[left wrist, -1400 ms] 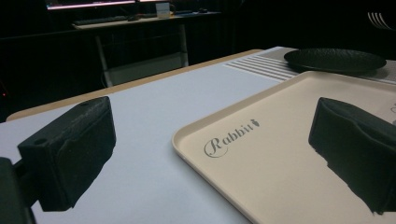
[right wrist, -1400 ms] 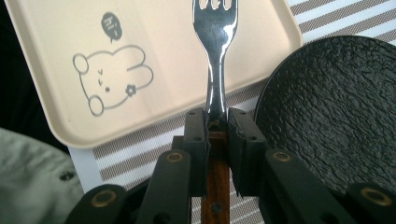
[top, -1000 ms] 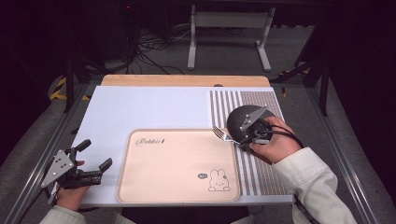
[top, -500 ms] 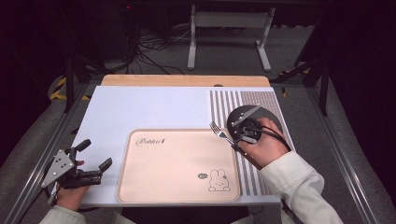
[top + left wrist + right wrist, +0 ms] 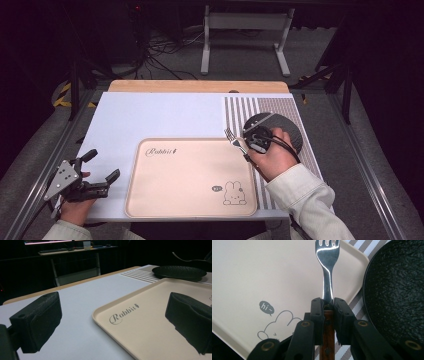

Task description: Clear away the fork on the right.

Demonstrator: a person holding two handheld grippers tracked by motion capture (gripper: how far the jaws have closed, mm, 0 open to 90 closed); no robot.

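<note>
A metal fork with a brown wooden handle is clamped between the jaws of my right gripper, tines pointing away from me. In the high view the fork hangs over the right edge of the beige tray, with the right gripper just left of the black plate. My left gripper rests at the table's front left corner, jaws wide apart with nothing between them. The left gripper view shows its two black fingers on either side of the tray corner.
A white mat covers the table, with a striped placemat under the black plate at the right. A wooden strip runs along the far edge. Metal stand legs stand beyond the table.
My right gripper has carried the fork leftward and slightly toward me, from over the plate to the tray's right edge. The left gripper has stayed put.
</note>
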